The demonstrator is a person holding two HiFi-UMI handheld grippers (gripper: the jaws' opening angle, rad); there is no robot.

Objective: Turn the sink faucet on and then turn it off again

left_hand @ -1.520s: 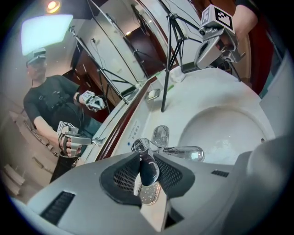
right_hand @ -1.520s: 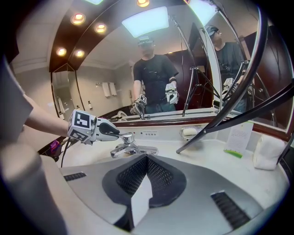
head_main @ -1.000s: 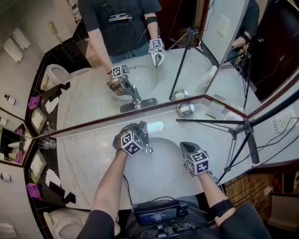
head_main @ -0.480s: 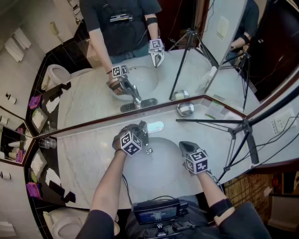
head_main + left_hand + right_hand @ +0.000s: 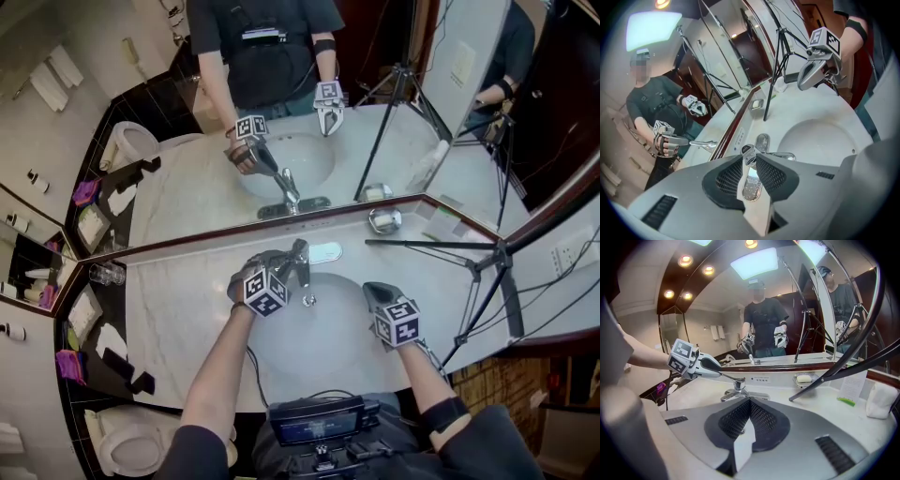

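Bathroom vanity, seen from above; faucet (image 5: 738, 389) stands at the back rim of the basin (image 5: 328, 347), centred, close under the mirror (image 5: 187, 187); spout reaches out over the bowl.

Left gripper (image 5: 287, 265) is at the faucet, pointing down at a slant; its own view shows the chrome lever (image 5: 751, 185) lying between the two mesh pads, pads pressed on it from both sides; a narrow grip, jaws only a little apart. From the right gripper view the lever slopes up and to the left from the faucet body into that grip. Cannot tell whether water runs.

Right gripper (image 5: 370, 291) hangs over the right part of the basin, apart from the faucet; jaws together, pads meeting, nothing between them; touches nothing.

Marble counter (image 5: 178, 319) around the bowl; soap dish (image 5: 385, 221) near the back right, against the mirror; a glass (image 5: 106, 274) at the far left of the counter; a black tripod (image 5: 441, 246) leg crosses the right side of the counter. Mirror repeats both grippers and the person.
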